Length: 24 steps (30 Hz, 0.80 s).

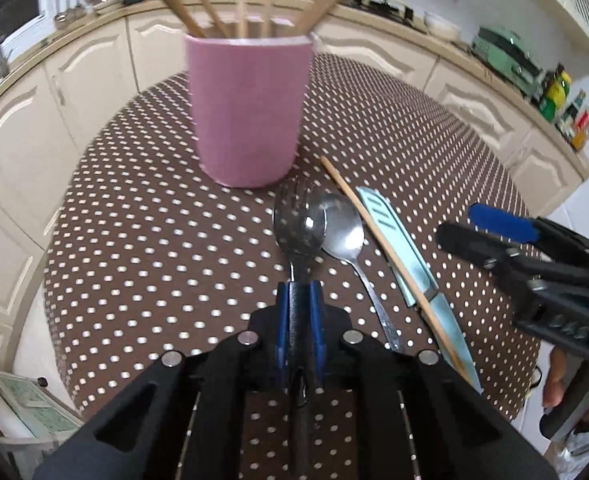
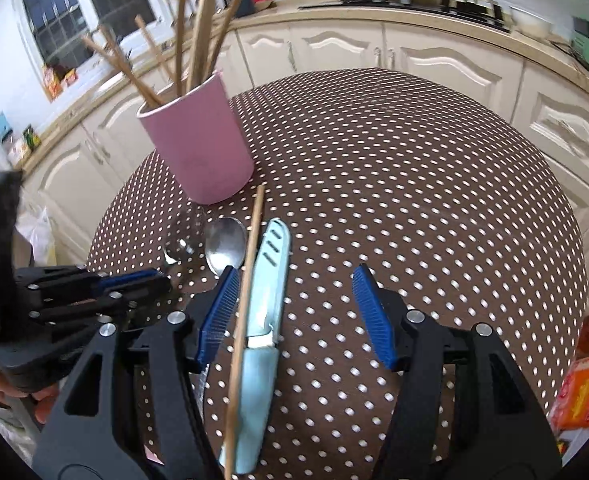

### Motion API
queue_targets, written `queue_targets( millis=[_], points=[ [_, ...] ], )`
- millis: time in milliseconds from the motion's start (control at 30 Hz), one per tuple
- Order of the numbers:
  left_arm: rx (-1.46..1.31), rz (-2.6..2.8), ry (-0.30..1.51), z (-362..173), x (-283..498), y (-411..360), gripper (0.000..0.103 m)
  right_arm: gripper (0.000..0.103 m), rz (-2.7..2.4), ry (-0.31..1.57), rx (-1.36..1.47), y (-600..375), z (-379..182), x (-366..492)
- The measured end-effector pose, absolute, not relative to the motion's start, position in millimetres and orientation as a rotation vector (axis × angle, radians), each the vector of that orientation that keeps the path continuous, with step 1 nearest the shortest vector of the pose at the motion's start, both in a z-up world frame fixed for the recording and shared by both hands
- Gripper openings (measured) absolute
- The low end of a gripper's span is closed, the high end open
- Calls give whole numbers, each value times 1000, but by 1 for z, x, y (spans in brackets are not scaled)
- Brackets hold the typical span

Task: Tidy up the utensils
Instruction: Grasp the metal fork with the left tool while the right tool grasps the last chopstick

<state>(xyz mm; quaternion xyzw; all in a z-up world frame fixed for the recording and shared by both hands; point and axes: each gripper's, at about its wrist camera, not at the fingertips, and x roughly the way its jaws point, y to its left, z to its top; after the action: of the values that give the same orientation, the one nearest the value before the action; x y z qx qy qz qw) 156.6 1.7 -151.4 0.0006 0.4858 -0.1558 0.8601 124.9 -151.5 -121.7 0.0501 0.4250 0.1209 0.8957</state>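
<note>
Nearest my left lens: left tool (image 1: 299, 292) pinched narrow on the neck of a steel spoon (image 1: 299, 222), handle running back between the pads. Spoon lies on the dotted bench (image 1: 142, 240), bowl toward the pink cup (image 1: 250, 108).

Risks, as I judge them:
- Grip sits on a thin neck; the spoon could swivel or slip on the lift.
- A 2nd spoon (image 1: 344, 226) lies touching or overlapping the 1st; it may get dragged.
- Right tool (image 2: 296, 300) stands wide, straddling chopstick (image 2: 250, 264) and sheathed blue knife (image 2: 268, 280) together. Closing could catch both, or roll the stick.
- Sticks fanned in the cup may block insertion.

Pose: both tools angled steeply down, side by side, close enough to clash.
</note>
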Motion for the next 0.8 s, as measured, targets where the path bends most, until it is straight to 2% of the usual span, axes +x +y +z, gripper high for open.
queue_targets(
  millis=[100,333,600,700,800],
  points=[
    [-20,-306,1000,-143,153,15,10,59,260,905,53,-135,-121,139],
    [-73,-250,973,-133,155,47,10,36,276,965,28,-112,-124,175],
    [-112,-215,957,-131,160,65,10,33,266,1043,-8,-97,-133,207],
    [-136,-204,952,-135,163,67,10,27,265,1078,-45,-88,-140,217],
    [-153,-204,948,-136,169,72,10,15,263,1108,-67,-84,-148,223]
  ],
)
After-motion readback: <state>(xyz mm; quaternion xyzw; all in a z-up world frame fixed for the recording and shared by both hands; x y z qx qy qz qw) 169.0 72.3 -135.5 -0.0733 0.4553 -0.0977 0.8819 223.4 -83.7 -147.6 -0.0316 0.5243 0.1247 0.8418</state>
